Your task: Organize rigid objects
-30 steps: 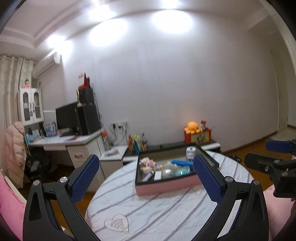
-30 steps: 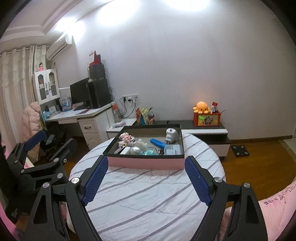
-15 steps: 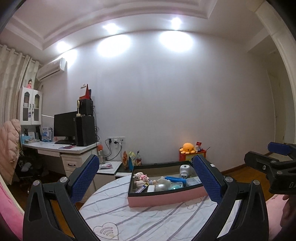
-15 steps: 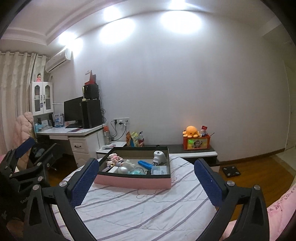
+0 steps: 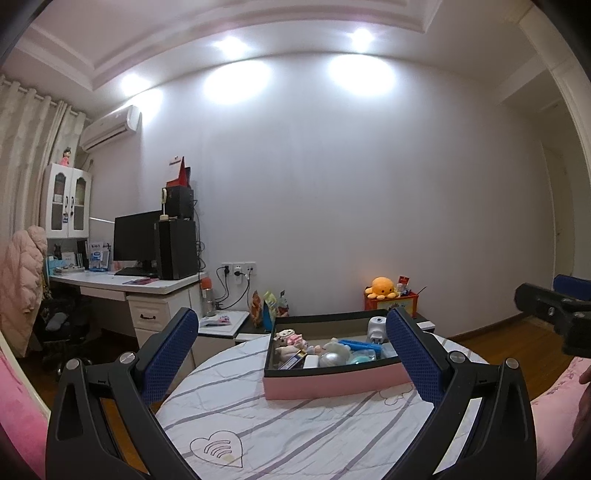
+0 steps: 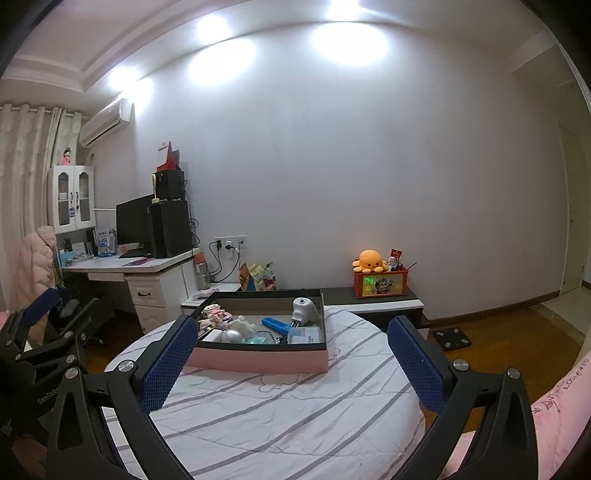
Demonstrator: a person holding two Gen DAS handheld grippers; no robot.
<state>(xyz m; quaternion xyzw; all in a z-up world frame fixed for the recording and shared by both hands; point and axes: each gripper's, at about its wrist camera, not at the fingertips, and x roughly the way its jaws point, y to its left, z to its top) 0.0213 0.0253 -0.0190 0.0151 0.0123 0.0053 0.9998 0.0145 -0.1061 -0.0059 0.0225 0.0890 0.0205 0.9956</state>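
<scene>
1. Right tongs (image 6: pixel 291 365) now spread wider than a second ago, nothing between them; left tongs (image 5: pixel 291 362) unchanged, released and empty.
2. Pink box (image 6: pixel 258 360) of small objects sits near the striped round desk's (image 6: pixel 295 413) far edge.
3. Only the right view shows the floor scale (image 6: pixel 452 338).
4. Both tongs point roughly level toward the box.

1. Plain white wall (image 6: pixel 369 166), lit by ceiling spots (image 5: pixel 362 35) at 12 o'clock.
2. Air conditioner (image 6: pixel 107 122) and curtain (image 6: pixel 22 166) at 10 o'clock.
3. White desk (image 5: pixel 122 284) with monitor (image 5: pixel 135 236) at 9 o'clock.
4. Wood floor (image 6: pixel 517 332) at 3 o'clock.
</scene>
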